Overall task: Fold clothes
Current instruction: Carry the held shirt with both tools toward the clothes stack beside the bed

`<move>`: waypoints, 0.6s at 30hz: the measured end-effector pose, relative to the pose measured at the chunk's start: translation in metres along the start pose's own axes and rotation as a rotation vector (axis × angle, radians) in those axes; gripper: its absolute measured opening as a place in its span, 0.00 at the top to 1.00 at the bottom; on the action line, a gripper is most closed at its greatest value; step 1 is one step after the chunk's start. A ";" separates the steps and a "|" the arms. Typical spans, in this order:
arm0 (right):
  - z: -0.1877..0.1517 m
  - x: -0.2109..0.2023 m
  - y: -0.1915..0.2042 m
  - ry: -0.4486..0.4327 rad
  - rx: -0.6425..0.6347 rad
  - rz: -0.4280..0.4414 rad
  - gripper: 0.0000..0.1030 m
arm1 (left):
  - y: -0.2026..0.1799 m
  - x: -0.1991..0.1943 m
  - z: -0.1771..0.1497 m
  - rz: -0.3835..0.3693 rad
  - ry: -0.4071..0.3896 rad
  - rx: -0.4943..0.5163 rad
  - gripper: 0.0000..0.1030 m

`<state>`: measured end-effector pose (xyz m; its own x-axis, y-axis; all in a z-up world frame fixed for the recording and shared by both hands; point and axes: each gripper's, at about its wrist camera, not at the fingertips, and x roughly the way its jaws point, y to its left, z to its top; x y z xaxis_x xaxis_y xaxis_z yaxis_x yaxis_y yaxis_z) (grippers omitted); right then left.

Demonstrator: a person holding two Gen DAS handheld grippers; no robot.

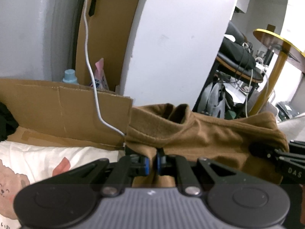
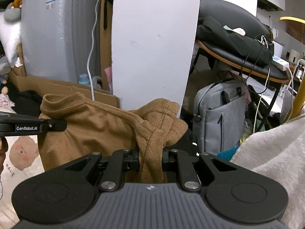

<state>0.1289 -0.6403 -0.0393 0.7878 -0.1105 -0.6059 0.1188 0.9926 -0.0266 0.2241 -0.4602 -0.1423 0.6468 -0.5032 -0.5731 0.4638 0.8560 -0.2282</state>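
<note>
You hold brown garment lifted between both tools, above printed sheet. Left gripper pinches thin edge; right gripper clamps thicker bunch. Step: mid-fold carry. Next: lay flat, edges matched, keep tension even.

two wrist views, close, angled down, sharing brown garment

Surface: white cartoon-print sheet spreads below.
On it: flattened cardboard; grey fleece blanket at right.
</note>
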 end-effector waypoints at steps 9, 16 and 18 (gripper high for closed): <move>-0.005 0.038 -0.007 0.017 0.002 -0.011 0.83 | 0.008 0.037 0.003 -0.022 0.029 0.030 0.92; -0.005 0.066 -0.017 0.031 0.013 -0.022 0.83 | 0.007 0.062 0.009 -0.016 0.044 0.041 0.92; -0.004 0.076 -0.020 0.037 0.015 -0.028 0.83 | 0.007 0.070 0.010 -0.014 0.050 0.043 0.92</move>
<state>0.1843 -0.6682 -0.0880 0.7614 -0.1359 -0.6339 0.1494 0.9882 -0.0324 0.2786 -0.4904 -0.1758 0.6098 -0.5076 -0.6087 0.4988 0.8426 -0.2029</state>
